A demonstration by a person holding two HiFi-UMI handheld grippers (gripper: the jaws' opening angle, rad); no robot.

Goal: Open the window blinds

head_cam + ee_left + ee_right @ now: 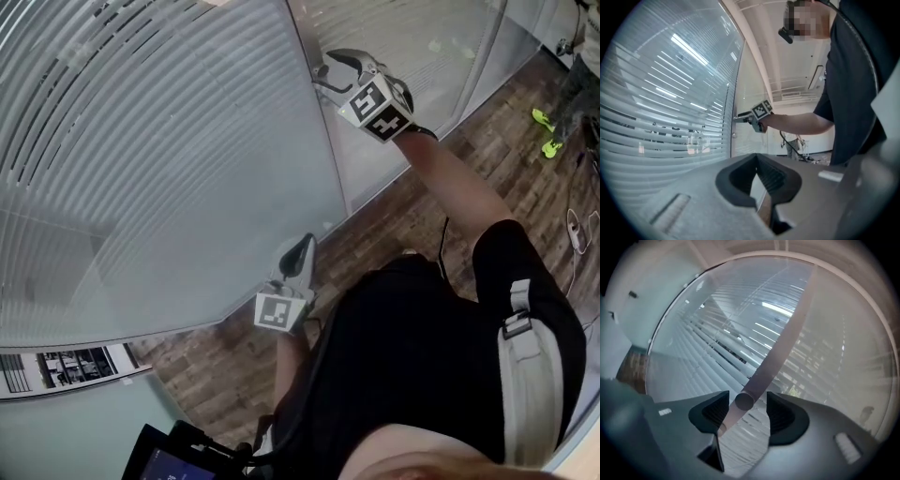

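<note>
White slatted blinds [141, 141] hang behind a glass wall and fill the left of the head view. Their slats [656, 117] are partly tilted, and the outdoors shows between them. My right gripper [326, 73] is up at the pale frame post [323, 159] beside the blinds. In the right gripper view its jaws [748, 405] stand open around a small round knob [744, 401] on the post [787, 343], with a gap on each side. My left gripper [305, 244] hangs lower, pointing at the glass. Its jaws [758, 161] are shut with nothing between them.
A frosted glass panel [412, 47] continues right of the post. Wood-look floor [403, 216] runs along the wall's foot. Another person in bright yellow-green shoes [546, 131] stands at the far right, with cables [572, 230] on the floor nearby.
</note>
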